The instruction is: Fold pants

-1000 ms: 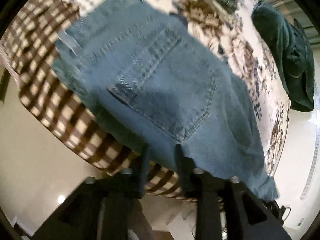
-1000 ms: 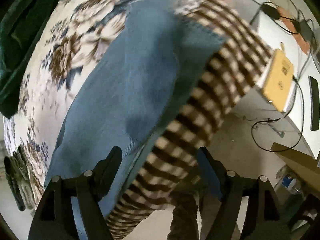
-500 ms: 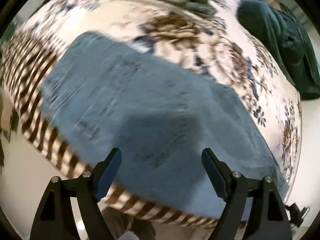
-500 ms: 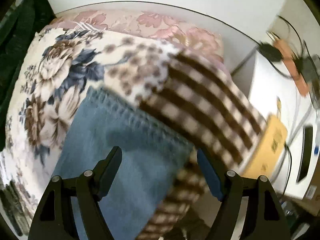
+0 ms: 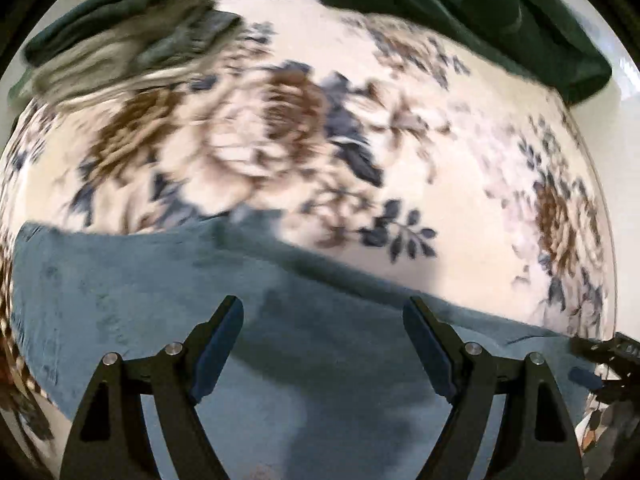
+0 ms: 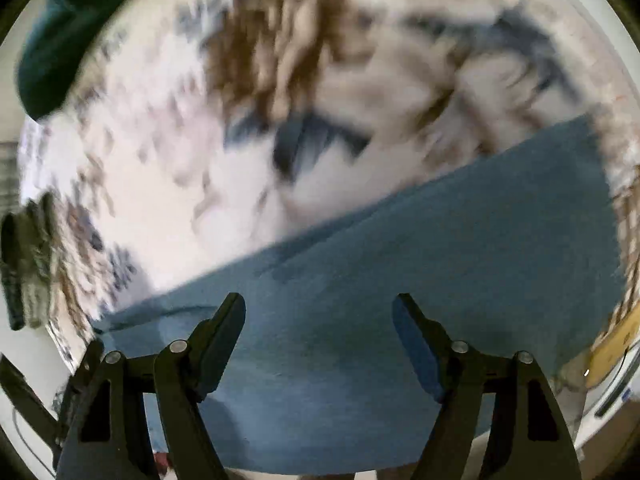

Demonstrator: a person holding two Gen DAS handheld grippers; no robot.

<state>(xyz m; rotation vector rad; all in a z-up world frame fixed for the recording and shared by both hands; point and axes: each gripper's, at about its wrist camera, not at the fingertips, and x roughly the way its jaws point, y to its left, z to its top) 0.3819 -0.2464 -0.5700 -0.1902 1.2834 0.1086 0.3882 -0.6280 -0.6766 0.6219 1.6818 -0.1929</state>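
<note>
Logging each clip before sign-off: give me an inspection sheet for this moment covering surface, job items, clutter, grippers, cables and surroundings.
Surface: floral bedspread, checked border at its edge.
Job's things: blue jeans lie flat along the near edge; frames blurred.
Clutter: dark green garment at the far side; grey-green folded stack.
Grippers: left gripper and right gripper both open over the jeans, holding nothing.
Cables: nothing seen clearly.
Surroundings: yellow-brown object beside the bed, blurred.

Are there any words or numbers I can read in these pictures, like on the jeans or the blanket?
None can be read.
The jeans show no label.
The flowery blanket has only blurred flowers.
The yellow thing at the right view's edge is too blurred to tell.
</note>
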